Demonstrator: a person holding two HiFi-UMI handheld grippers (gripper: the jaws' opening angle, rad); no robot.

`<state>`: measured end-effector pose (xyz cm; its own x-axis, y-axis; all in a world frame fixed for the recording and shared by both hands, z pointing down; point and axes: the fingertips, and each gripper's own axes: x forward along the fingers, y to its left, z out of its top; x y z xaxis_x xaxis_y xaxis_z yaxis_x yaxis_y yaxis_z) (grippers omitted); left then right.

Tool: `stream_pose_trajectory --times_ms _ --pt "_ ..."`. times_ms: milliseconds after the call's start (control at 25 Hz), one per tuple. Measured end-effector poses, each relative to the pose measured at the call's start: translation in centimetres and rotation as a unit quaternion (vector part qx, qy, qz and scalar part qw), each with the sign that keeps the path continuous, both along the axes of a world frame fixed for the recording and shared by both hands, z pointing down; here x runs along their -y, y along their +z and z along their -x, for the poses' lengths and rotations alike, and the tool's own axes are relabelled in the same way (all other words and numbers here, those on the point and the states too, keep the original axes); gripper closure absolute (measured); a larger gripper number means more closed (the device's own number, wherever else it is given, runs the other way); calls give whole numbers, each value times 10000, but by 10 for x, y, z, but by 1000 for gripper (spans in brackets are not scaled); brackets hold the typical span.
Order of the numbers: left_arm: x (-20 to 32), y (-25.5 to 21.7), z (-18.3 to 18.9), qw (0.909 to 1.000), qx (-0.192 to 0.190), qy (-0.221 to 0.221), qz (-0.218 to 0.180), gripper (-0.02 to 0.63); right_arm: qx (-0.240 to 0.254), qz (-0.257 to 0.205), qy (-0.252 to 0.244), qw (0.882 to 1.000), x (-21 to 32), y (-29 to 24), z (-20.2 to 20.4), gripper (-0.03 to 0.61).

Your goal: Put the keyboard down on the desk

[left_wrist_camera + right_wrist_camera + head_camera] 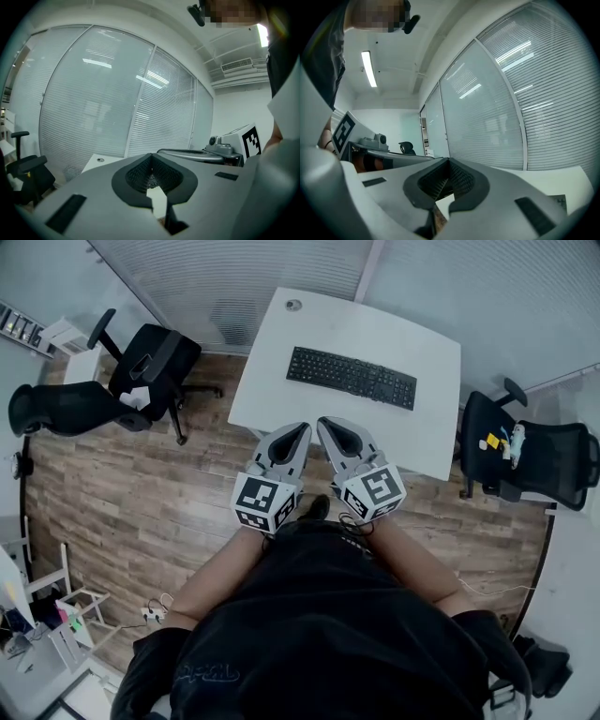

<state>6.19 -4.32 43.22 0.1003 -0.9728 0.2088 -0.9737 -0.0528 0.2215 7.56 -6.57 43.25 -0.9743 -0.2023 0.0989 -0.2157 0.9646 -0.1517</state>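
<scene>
Fingers (93,197) of the left gripper (296,433) are pressed tip to tip with nothing between them, and the right gripper (328,425) is closed the same way, empty. Both hang side by side just off the near edge of the desk (272,381), tips pointing at it. The black keyboard (352,377) lies flat near the desk's middle, well apart from both grippers. One black office chair (141,371) stands beside the desk on the left gripper's side, another chair (539,451) beside it on the right gripper's side.

No legible text; the print on the black shirt (211,673) is unreadable.
</scene>
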Motion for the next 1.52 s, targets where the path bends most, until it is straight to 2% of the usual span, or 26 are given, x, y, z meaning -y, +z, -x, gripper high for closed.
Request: stream_pose_trajectory --times_ms 560,1120,1520 --pt "-62 -17 27 9988 -29 457 -173 600 -45 -123 542 9984 -59 -13 20 557" --pt "-144 -21 13 9935 9 1116 -224 600 -36 -138 1050 9944 -149 -16 12 557" --pt "-184 -21 16 9931 -9 1139 -274 600 10 -147 1126 9935 -193 -14 7 557"
